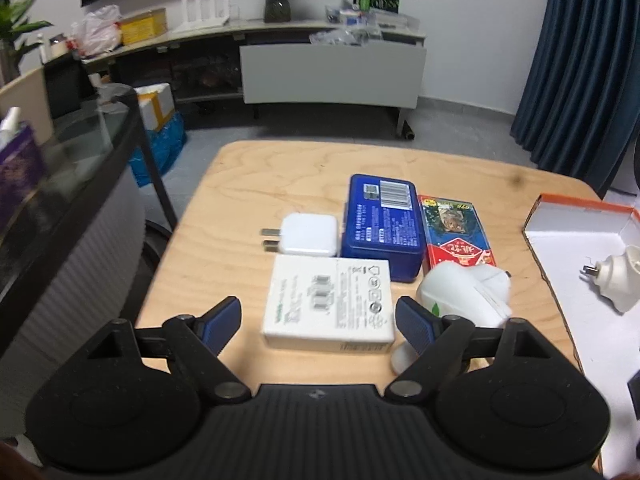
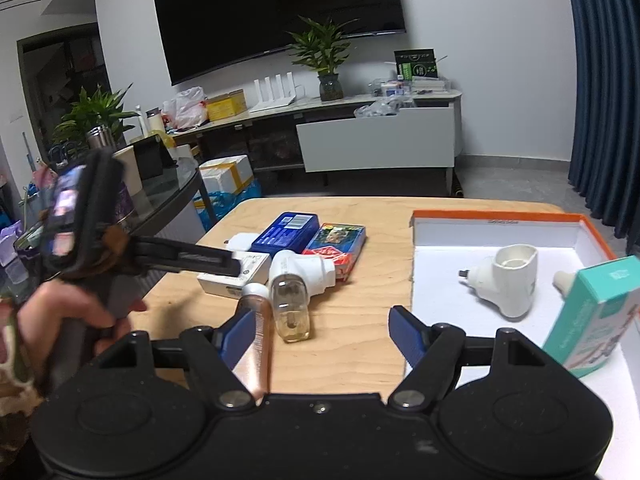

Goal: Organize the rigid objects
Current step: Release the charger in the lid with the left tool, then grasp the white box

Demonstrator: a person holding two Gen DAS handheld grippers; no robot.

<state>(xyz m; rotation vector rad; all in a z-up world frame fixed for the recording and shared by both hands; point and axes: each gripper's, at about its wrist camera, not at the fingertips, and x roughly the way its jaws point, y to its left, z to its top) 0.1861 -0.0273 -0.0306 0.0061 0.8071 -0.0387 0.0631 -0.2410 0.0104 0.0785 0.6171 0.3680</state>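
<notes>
- Tabletop (image 1: 248,184), light wood, carries the whole lot; TV stand & plants behind, way off.
- Tray (image 2: 496,218), white w/ orange rim, sits on the tabletop's right side. Inside: a white plug-in (image 2: 508,284) lying tilted, plus a teal box (image 2: 592,312) leaning at the near right corner.
- Left gripper (image 1: 318,322) wide open, nothing between the pads, hanging over the white box (image 1: 328,304) w/ the box's near end between its fingers, no contact I can make out.
- Right gripper (image 2: 322,334) also wide open, empty, over bare wood just left of the tray edge.
- Blue tin (image 1: 382,226) lies flat, barcode up, mid-cluster; red pack (image 1: 456,232) just beside it on the right.
- White charger (image 1: 310,234) left of the tin, prongs pointing left, touching or nearly so.
- Vaporizer (image 2: 294,284), white head w/ clear bottle, on its side near the white box.
- Small bottle (image 2: 254,328), white cap, pinkish, right by the right gripper's left finger; contact – can't tell.
</notes>
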